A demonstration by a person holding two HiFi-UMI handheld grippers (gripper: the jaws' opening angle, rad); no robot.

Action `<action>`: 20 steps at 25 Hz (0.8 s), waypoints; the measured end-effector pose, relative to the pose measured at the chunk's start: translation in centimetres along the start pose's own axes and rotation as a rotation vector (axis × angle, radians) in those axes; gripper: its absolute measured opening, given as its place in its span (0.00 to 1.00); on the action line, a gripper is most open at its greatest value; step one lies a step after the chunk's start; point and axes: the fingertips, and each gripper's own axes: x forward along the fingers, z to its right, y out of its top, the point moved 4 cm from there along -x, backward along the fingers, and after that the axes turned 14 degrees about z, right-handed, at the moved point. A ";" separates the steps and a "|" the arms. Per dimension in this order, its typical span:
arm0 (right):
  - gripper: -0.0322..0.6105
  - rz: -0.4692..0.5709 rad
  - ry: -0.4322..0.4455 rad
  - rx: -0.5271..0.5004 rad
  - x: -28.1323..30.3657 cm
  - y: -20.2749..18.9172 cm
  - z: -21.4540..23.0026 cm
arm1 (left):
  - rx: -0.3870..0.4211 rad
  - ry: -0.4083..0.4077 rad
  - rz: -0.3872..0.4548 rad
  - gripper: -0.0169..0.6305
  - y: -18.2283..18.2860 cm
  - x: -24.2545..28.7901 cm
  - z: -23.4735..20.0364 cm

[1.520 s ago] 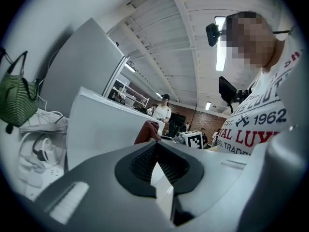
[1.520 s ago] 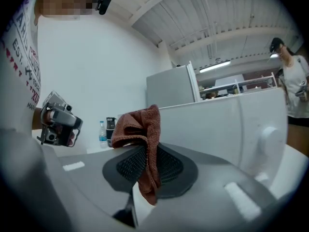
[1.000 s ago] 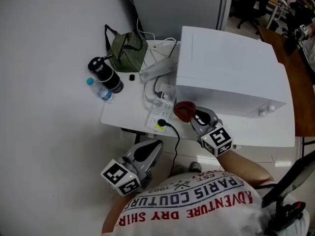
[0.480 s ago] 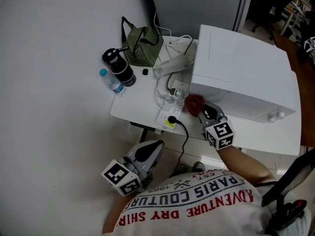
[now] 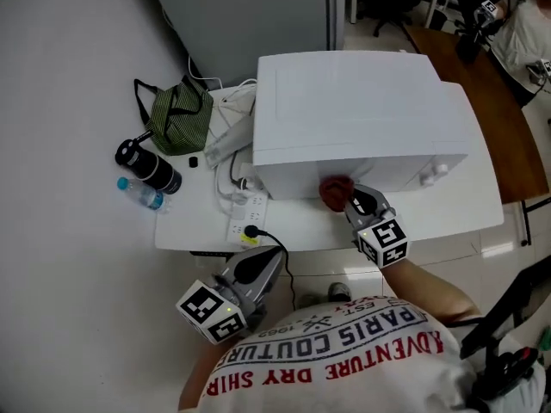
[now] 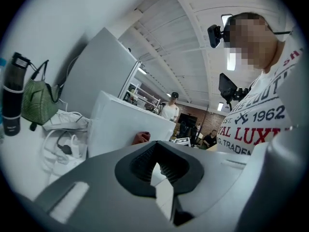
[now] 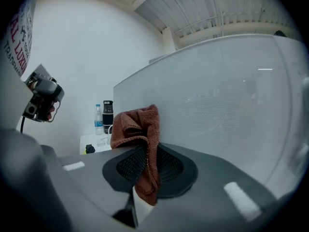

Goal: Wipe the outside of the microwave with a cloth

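- R gripper (image 5: 346, 201) pinches the red cloth (image 5: 333, 191) right at the microwave (image 5: 362, 110) front, low down.
- L gripper (image 5: 263, 263) is closed w/ nothing in it, far from the microwave.
- Wiping seems to be on the front; top & sides prob. left to do.

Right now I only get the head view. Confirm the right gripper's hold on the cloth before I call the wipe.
Observer: Right gripper view: the right gripper is shut on the red-brown cloth, a fold pinched between its jaws.
Operator: Report the left gripper.
Observer: Left gripper view: the left gripper is shut, nothing between its jaws.
Operator: Give me what faces the cloth.
Observer: The microwave fills the right gripper view just beyond the cloth; contact can't be told.
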 end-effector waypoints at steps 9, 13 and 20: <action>0.12 -0.009 -0.315 -0.018 -9.4 0.4 9.9 | -0.013 -0.249 -0.091 0.04 -1.5 8.3 3.5; 0.12 -0.023 -0.398 -0.019 -11.8 0.7 12.5 | -0.018 -0.299 -0.113 0.04 -1.8 9.8 4.9; 0.12 -0.029 -0.419 -0.006 -12.9 1.1 12.4 | -0.014 -0.329 -0.119 0.04 -1.5 10.0 5.3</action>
